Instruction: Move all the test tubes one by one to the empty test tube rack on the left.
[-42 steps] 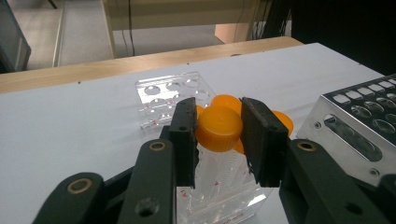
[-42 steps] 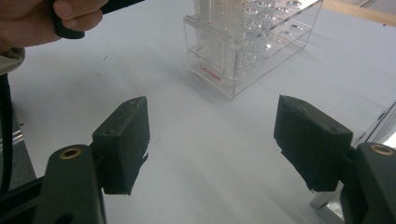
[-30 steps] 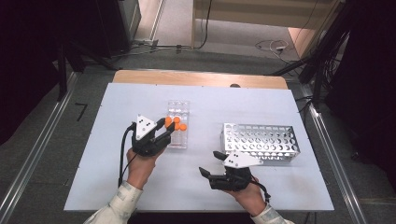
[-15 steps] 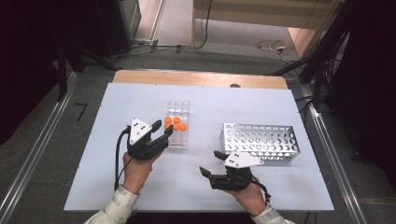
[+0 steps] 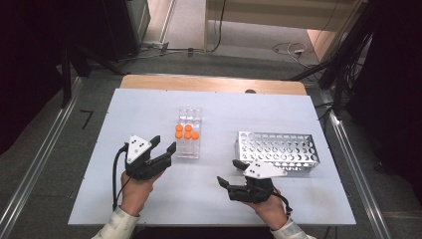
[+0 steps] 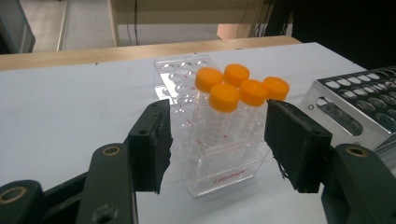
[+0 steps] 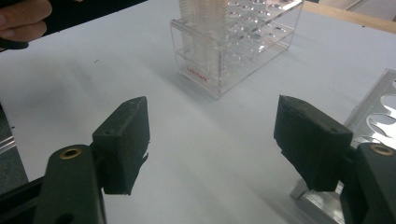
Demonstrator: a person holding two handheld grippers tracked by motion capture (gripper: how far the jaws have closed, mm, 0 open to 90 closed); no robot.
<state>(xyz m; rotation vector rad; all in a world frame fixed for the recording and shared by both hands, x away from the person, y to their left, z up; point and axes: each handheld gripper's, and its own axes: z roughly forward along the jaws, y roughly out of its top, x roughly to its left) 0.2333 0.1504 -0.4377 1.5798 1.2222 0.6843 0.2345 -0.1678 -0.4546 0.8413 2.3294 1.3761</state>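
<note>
early going, by the look of it. five orange-capped tubes (image 6: pixel 224 109) upright in the near end of the clear plastic rack (image 5: pixel 188 133), clustered close, the remaining wells of that rack bare. metal rack (image 5: pixel 277 151) off to the right on the white table (image 5: pixel 149 107), well apart from the clear one, holes all vacant as far as visible (far corner hard to judge). so nothing moved across yet, judging from how things lie; all five left to go if the transfer runs toward the metal rack.

left gripper (image 5: pixel 163 145) just beside the clear rack's near-left corner, jaws wide apart, gripping nothing. in the left gripper view (image 6: pixel 217 135) the two black pads frame the tube cluster, near but not touching, the rack's near wall between them.

right gripper (image 5: pixel 230 174) low over bare table in front of the metal rack, jaws likewise spread, empty. in the right gripper view (image 7: pixel 212 140) aimed toward the clear rack from a distance, metal rack's edge at the right.

likely step in hand: lining up on a first tube. caps crowded together, so a clean pinch on one without nudging its neighbours looks the tricky part.
</note>
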